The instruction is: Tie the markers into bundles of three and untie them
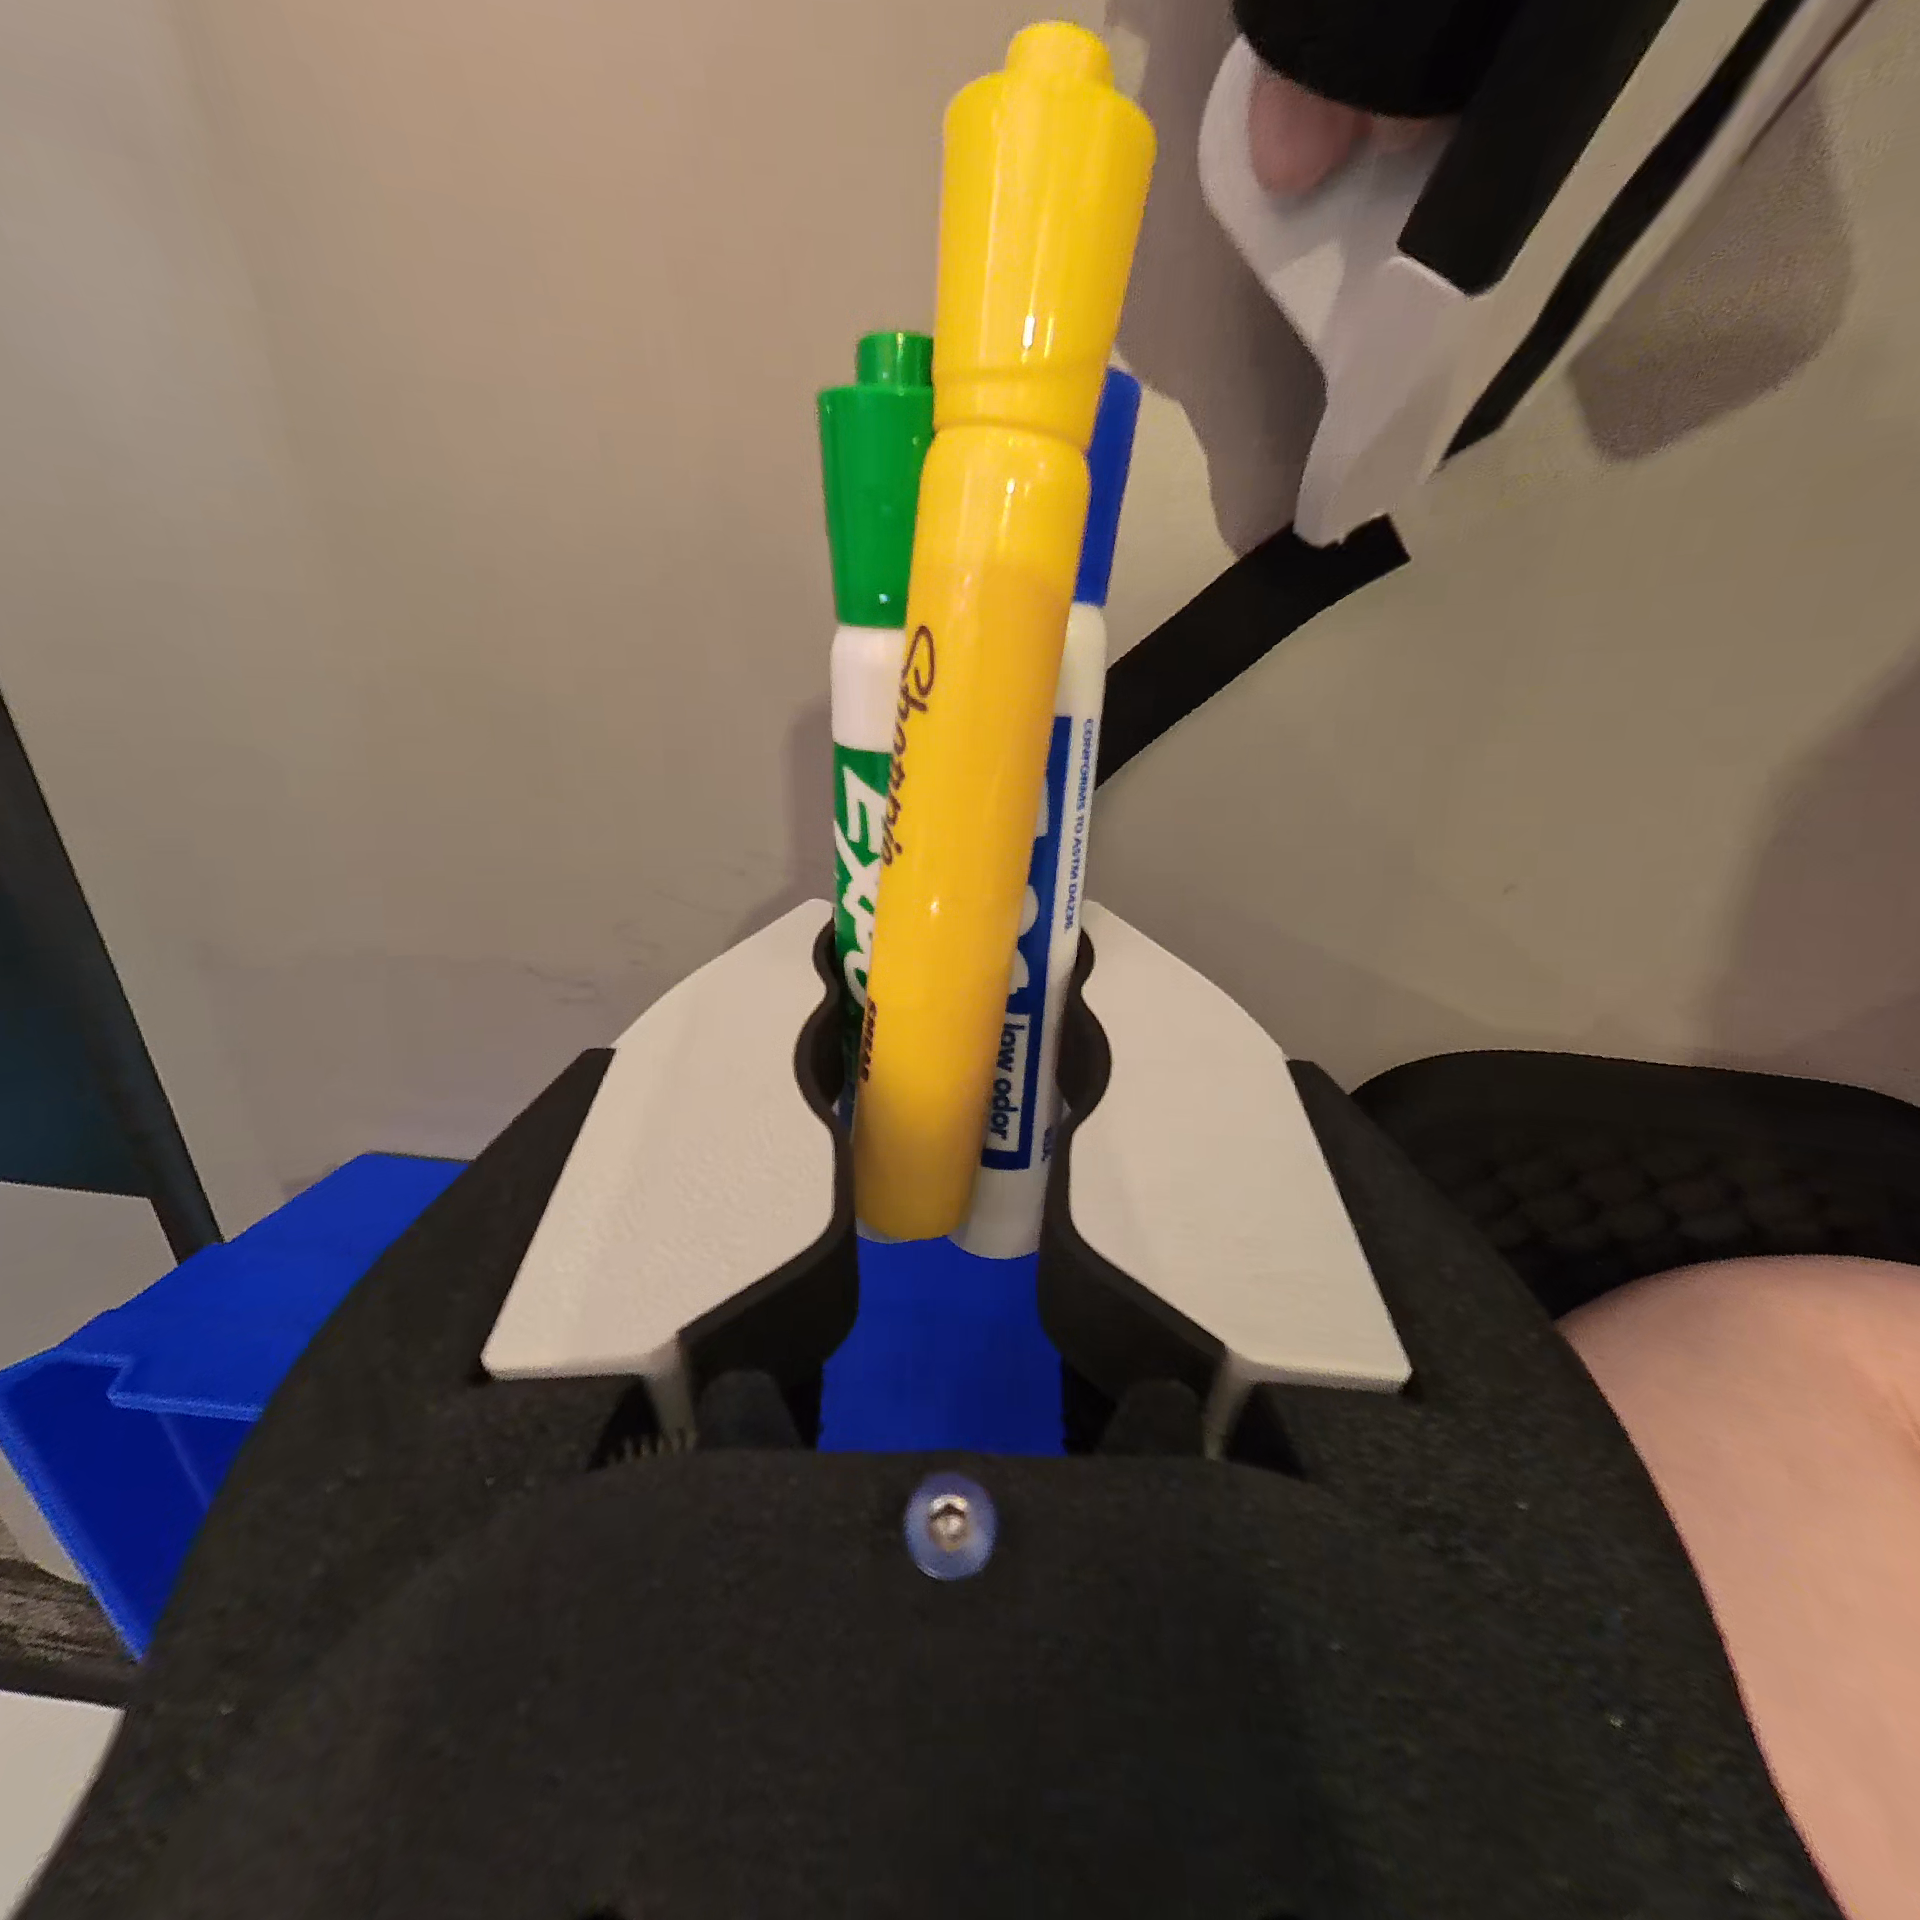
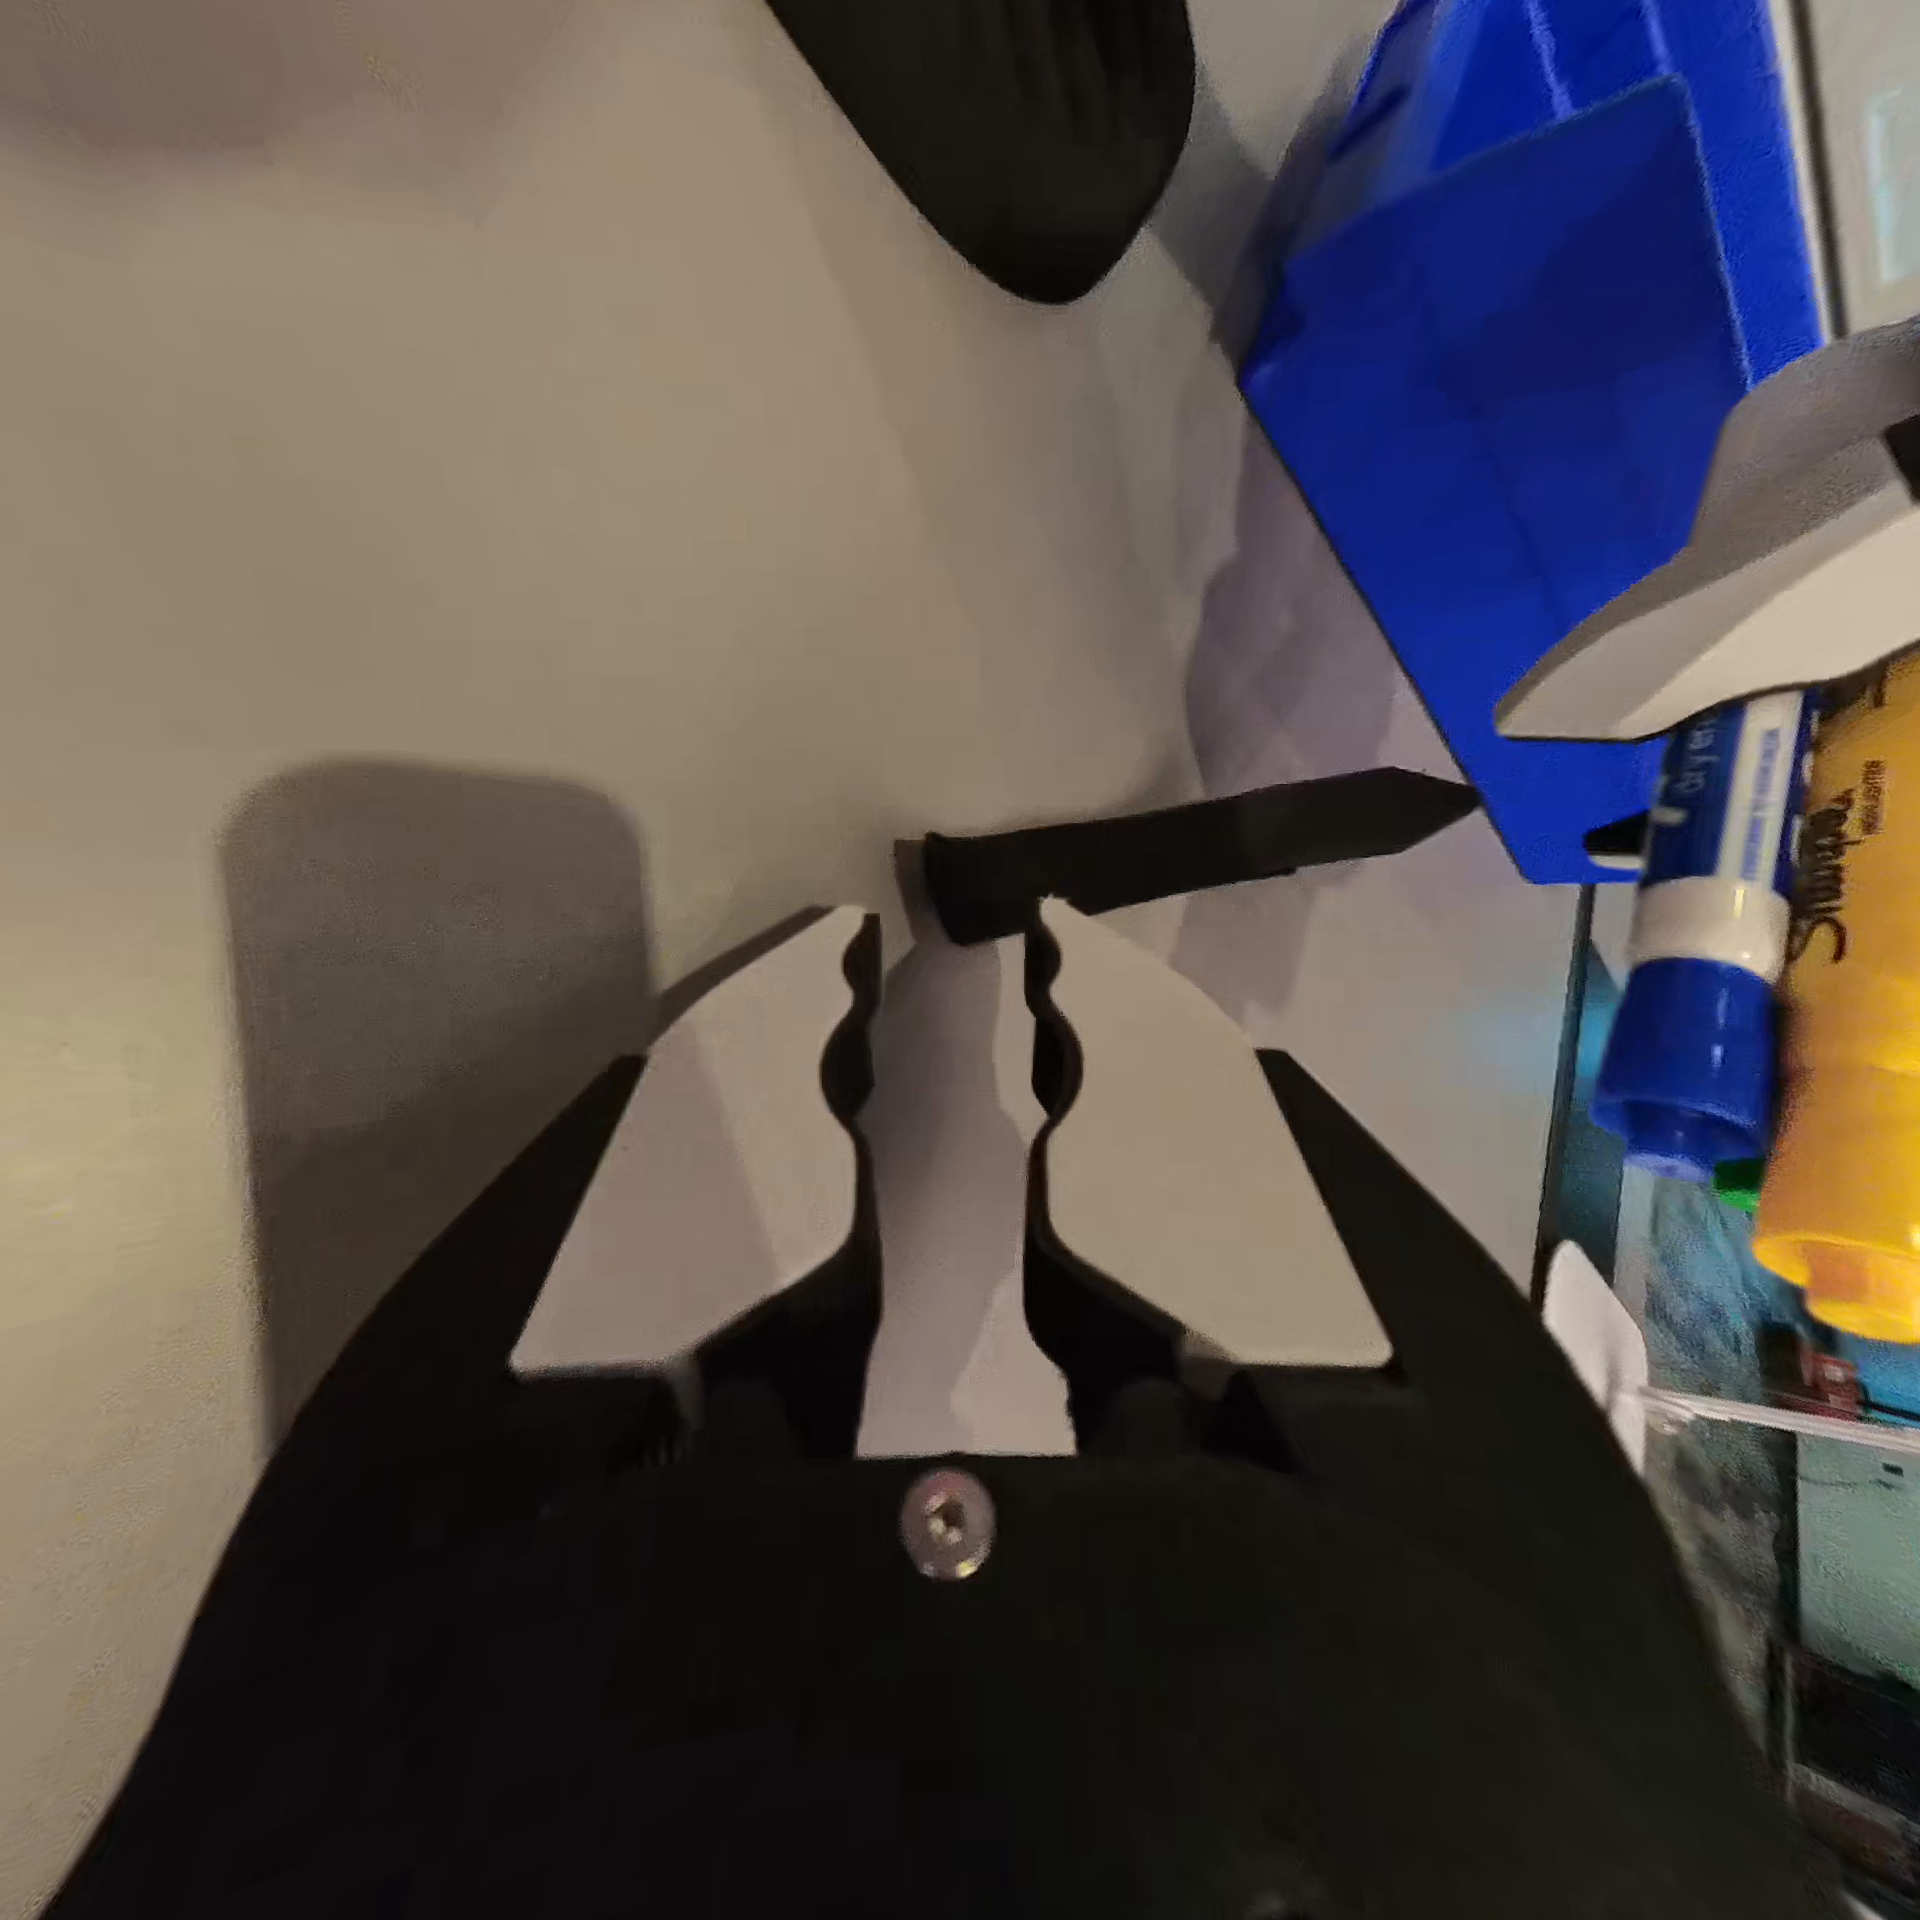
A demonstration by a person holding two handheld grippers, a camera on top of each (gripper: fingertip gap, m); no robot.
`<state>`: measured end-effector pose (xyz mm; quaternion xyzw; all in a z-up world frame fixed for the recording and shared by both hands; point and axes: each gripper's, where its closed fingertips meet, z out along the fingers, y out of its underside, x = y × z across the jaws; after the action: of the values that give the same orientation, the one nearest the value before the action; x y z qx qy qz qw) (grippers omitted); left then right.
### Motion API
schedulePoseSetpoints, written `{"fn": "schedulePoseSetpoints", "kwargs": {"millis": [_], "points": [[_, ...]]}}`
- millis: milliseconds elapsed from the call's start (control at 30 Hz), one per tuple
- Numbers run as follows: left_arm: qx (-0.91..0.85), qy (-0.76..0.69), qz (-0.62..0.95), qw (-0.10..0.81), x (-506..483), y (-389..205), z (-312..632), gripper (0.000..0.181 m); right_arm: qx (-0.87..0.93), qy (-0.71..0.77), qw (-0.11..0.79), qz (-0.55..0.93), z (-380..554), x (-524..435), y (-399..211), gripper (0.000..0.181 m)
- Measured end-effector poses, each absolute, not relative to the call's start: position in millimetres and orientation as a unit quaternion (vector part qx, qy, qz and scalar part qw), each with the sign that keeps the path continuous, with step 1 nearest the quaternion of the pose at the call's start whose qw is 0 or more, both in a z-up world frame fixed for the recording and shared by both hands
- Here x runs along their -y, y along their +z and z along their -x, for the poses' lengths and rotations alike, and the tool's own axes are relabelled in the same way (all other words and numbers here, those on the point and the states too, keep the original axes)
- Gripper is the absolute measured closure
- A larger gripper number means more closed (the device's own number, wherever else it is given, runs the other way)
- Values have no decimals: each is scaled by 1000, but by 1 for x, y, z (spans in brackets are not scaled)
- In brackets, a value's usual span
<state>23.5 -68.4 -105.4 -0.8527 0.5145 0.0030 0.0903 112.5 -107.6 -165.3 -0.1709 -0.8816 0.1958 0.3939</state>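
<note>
The left gripper [image 1: 951,1039] has its white fingers clamped on three upright markers, a yellow plastic highlighter [image 1: 997,665], a green-capped white marker [image 1: 873,520] and a blue-capped white marker [image 1: 1101,582], above a blue plastic bin [image 1: 156,1382]. Beside the markers, a flat black strap [image 2: 1174,847] runs to the right gripper [image 2: 956,935], whose fingers stand slightly apart, one tip touching the strap's end; whether it is truly gripped I cannot tell. Judged step: wrapping or unwrapping the bundle; the next move calls for a firm pinch on the strap.
</note>
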Motion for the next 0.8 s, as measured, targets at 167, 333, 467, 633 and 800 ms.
{"fn": "schedulePoseSetpoints", "kwargs": {"millis": [167,333,467,633,800], "points": [[-514,4,853,90,67,-106,-24,143,877,189,405,173,-101,105,-170,175],[-515,4,853,86,66,-109,-24,143,865,289,330,243,-104,123,-157,178],[-528,-1,846,79,67,-113,-30,143,760,505,255,319,-112,132,-85,178],[-552,-17,830,84,70,-113,-45,143,622,632,187,424,-111,91,-31,178],[-572,-14,817,72,75,-117,-56,143,526,660,80,531,-101,58,-29,178]]}}
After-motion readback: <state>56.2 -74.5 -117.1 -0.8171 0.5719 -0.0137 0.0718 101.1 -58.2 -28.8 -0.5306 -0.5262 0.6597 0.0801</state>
